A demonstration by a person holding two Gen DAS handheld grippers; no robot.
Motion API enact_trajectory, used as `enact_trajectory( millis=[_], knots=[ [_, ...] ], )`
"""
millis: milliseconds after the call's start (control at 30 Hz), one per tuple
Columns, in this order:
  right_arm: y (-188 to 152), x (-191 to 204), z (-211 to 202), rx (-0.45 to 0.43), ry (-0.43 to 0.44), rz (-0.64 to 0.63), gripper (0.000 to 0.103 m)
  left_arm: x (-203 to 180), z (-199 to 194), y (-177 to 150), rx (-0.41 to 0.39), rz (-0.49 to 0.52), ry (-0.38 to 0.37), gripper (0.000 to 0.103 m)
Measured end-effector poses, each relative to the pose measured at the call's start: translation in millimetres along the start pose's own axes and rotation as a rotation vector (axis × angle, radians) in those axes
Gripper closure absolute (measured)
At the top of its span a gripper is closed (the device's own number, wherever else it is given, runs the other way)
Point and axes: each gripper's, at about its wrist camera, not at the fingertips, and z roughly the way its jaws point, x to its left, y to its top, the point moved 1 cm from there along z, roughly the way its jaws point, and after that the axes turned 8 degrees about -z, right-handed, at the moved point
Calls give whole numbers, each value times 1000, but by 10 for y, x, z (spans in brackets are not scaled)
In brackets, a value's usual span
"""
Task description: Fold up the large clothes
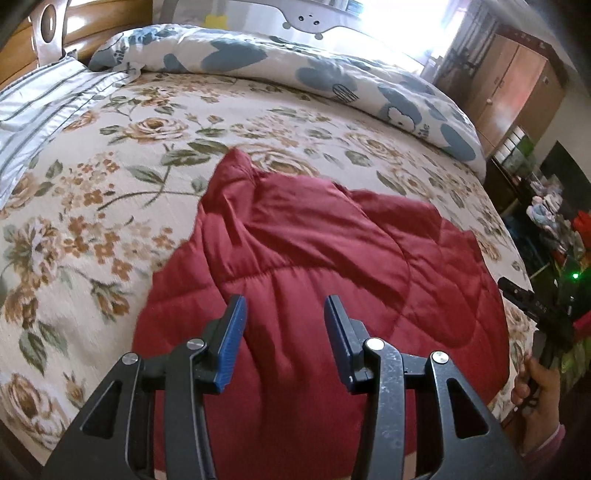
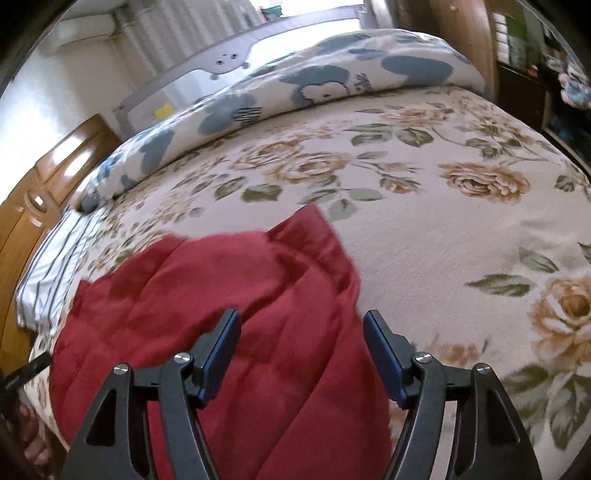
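- Red quilted jacket (image 1: pixel 295 266) spread rumpled on flowered bedspread (image 1: pixel 110 206), near bed's front edge; landmark for all below.
- Left tool (image 1: pixel 284 306) over jacket's near part, blue-padded fingers (image 1: pixel 232 343) apart, nothing btwn them but cloth seen below; whether touching fabric, cannot tell.
- Right tool (image 2: pixel 301 325) over jacket's right-hand edge, fingers (image 2: pixel 384 354) apart, empty; left finger above red cloth, right finger above bedspread just beside jacket.
- In left wrist view, one pointed corner of jacket sticks up at its far end, folds & stitched seams running across middle.
- Beyond jacket, well apart: white duvet w/ blue flowers (image 1: pixel 332 74) rolled along far side of bed.
- Far left of jacket: striped pillow (image 1: pixel 40 110), against wooden headboard (image 1: pixel 33 33).
- Right of jacket in left wrist view: other tool's black body and person's hand (image 1: pixel 535 387) on its grip, at bed's edge.
- Past duvet, far right: wooden wardrobe (image 1: pixel 517 85); grey bed rail w/ small face (image 1: pixel 310 20) behind duvet.
- Right wrist view: jacket (image 2: pixel 221 314) fills lower left, bedspread (image 2: pixel 461 240) bare to its right.
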Motion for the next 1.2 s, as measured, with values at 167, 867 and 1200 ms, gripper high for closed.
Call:
enact_trajectory(
  millis=[167,867,1200],
  knots=[
    [-265,238,-195,19,33,-48,30,-70,-120,-146,-8,24,8,58],
    [-949,935,-614,65,32,-201,23,-394,-309,-753,30,121,87,24],
    [-951,1071,-531,68,45,-227,21,-518,-171,-760,55,148,128,21]
  ],
)
